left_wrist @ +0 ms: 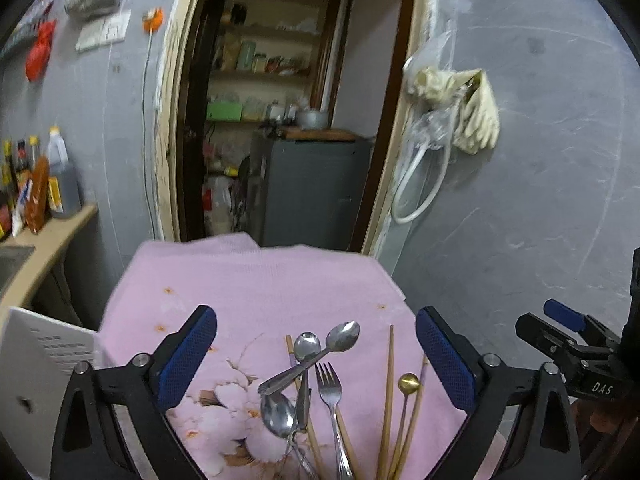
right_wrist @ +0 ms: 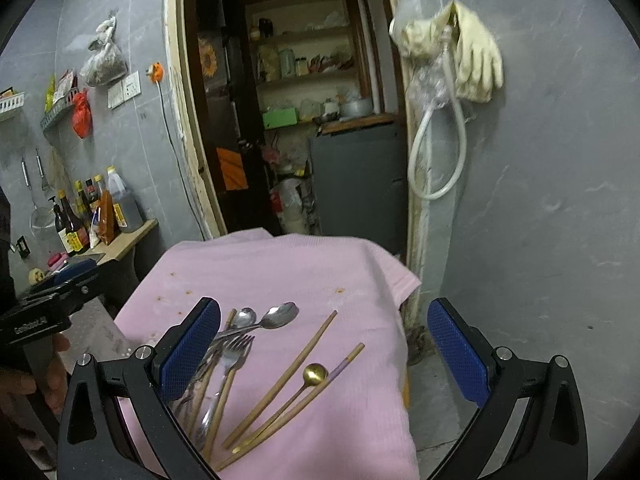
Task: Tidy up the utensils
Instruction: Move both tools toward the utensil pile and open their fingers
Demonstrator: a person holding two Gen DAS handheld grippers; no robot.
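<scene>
A heap of utensils lies on a pink cloth-covered table [left_wrist: 248, 280] [right_wrist: 280, 264]. It holds steel spoons [left_wrist: 342, 338] [right_wrist: 280, 315], a steel fork [left_wrist: 329, 386] [right_wrist: 236, 350], wooden chopsticks [left_wrist: 388, 392] [right_wrist: 288, 376] and a small gold spoon [left_wrist: 408, 383] [right_wrist: 314, 374]. My left gripper [left_wrist: 316, 356] is open and empty, hovering above the heap. My right gripper [right_wrist: 324, 352] is open and empty, above the chopsticks and gold spoon. The right gripper also shows at the right edge of the left wrist view [left_wrist: 560, 320]; the left gripper shows at the left edge of the right wrist view [right_wrist: 52, 300].
A counter [left_wrist: 52, 232] [right_wrist: 128, 240] with sauce bottles [right_wrist: 80, 216] stands to the left. An open doorway [left_wrist: 288, 120] to a pantry lies behind the table. Gloves and a hose [left_wrist: 460, 112] [right_wrist: 460, 64] hang on the grey wall at right. A white paper [left_wrist: 44, 352] lies at left.
</scene>
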